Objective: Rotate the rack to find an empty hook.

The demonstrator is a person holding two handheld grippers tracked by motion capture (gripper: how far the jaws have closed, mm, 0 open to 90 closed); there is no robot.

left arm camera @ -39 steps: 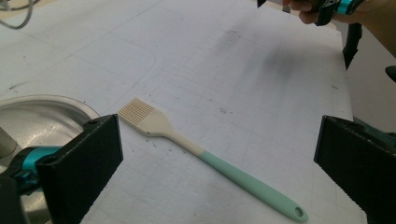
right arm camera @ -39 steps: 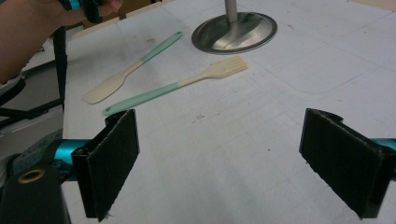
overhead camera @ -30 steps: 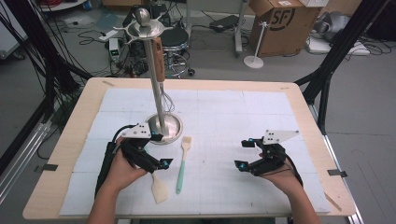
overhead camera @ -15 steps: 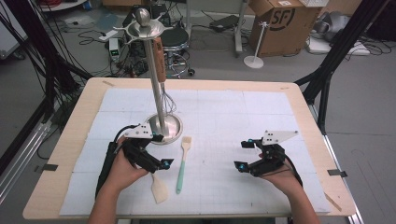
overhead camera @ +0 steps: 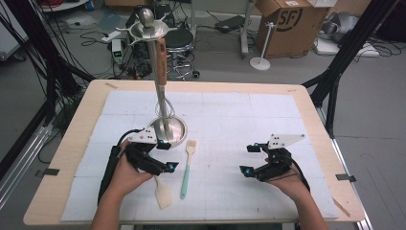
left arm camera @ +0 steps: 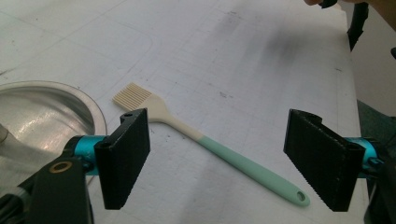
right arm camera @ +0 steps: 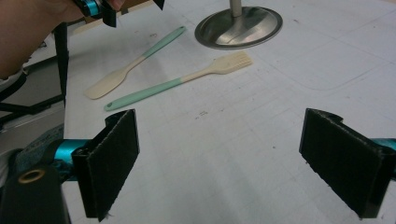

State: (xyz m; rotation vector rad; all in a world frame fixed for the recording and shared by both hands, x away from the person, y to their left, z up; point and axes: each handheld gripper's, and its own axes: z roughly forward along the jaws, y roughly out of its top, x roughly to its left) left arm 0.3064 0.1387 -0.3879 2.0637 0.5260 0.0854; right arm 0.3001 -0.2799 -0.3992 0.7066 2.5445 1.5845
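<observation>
1. Brush with mint handle lies flat on the white mat, near the steel rack's base, within easy reach.
2. Left gripper hovers beside it, jaws wide, holding nothing.
3. Right gripper waits well apart, likewise spread and unladen.

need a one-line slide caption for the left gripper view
Open left gripper above a teal-handled basting brush on the white mat, beside the steel stand base.

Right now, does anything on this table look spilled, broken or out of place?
Nothing stands out. The brush and spatula lie flat on the mat by the upright stand; both grippers are open, holding nothing.
</observation>
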